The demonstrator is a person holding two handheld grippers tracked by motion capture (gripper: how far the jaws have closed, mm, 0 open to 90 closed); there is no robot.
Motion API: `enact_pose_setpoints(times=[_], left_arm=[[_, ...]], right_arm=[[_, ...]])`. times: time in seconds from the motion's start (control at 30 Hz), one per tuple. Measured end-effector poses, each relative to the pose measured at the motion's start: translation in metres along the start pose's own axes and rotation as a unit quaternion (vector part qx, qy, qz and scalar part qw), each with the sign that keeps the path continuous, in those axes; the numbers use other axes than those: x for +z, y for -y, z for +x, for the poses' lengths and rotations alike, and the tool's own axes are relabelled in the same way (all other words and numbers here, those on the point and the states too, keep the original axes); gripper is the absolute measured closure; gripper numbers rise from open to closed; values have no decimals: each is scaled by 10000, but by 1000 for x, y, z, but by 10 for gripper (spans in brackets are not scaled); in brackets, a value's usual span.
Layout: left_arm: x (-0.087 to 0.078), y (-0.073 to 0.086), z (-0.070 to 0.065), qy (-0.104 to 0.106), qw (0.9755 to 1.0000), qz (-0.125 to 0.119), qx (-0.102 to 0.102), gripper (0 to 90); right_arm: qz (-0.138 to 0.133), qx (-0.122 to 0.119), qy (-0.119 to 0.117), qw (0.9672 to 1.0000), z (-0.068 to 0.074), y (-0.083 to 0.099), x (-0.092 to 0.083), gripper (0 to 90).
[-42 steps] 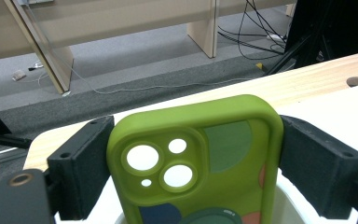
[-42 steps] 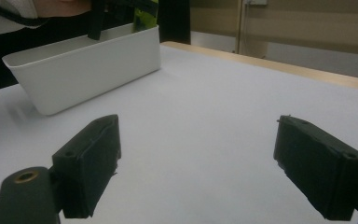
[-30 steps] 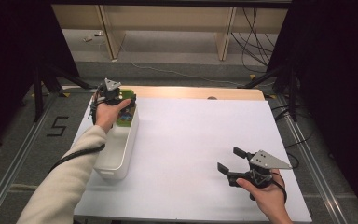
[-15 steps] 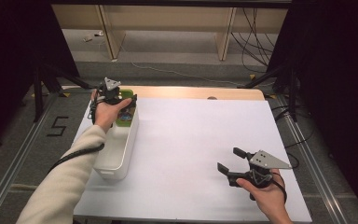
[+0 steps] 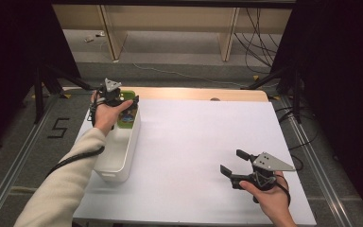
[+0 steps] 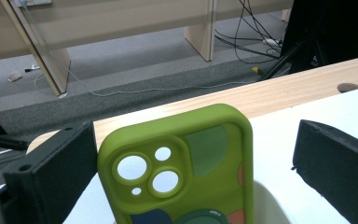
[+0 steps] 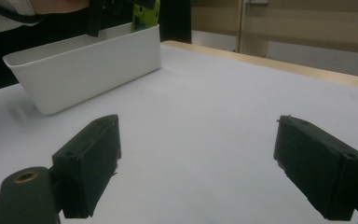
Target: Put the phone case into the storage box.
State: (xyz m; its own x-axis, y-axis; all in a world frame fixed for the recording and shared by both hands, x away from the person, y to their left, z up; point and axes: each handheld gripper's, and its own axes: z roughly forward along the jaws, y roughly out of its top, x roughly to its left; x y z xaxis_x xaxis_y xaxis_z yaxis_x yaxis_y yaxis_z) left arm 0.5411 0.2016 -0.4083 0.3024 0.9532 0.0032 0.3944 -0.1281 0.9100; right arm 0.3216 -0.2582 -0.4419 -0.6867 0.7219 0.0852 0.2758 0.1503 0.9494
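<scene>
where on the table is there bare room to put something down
The white table top is bare between the white bin on its left side and the right gripper near the front right corner, and back to the wooden strip. It is crowded at the bin's far end, where the open left gripper flanks the green phone case.

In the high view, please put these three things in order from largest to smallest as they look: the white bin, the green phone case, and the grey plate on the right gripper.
1. White bin: clearly the largest.
2. Grey plate on the right gripper and green phone case: too close to rank. The plate lies nearer the camera, and the hand and bin hide part of the case.
</scene>
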Motion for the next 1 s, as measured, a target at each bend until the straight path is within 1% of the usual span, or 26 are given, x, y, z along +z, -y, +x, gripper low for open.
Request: enact_pose_setpoints(times=[1.0], left_arm=[[-12,-8,-5,126,9998,-149,29,0]], right_arm=[[21,12,-2,10000,0,0,0,158]])
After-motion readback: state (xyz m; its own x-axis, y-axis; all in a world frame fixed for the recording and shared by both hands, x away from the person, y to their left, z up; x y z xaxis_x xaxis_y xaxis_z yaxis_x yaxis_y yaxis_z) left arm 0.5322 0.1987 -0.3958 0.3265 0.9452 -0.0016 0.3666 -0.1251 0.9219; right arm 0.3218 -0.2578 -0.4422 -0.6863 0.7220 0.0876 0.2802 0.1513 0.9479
